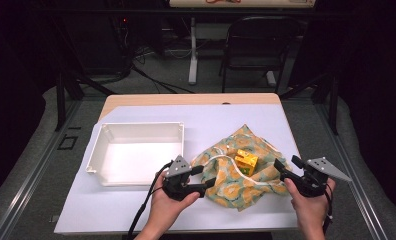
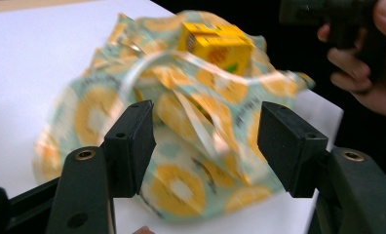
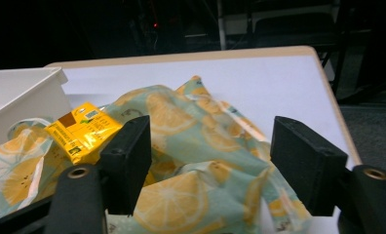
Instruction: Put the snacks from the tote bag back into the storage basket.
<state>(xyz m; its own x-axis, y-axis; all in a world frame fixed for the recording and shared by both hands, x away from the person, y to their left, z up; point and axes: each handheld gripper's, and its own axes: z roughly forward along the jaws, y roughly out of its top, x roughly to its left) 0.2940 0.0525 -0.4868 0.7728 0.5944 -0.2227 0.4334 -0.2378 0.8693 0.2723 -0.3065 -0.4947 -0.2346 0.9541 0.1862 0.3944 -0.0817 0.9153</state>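
Note:
A lemon-print cloth bag with a white cord lies crumpled on the white table sheet, right of centre. On top of it rests a small yellow packet. My left gripper is at the cloth's left edge, jaws open. In the left gripper view its jaws stand wide apart in front of the cloth, pressing on nothing, with the packet beyond. My right gripper is at the cloth's right edge, also open. Its own view looks over the cloth towards the packet.
A white plastic tray, with nothing in it, stands left of the cloth; its corner shows in the right gripper view. The hand holding the right gripper appears at the far right of the left gripper view. A dark chair stands beyond the table.

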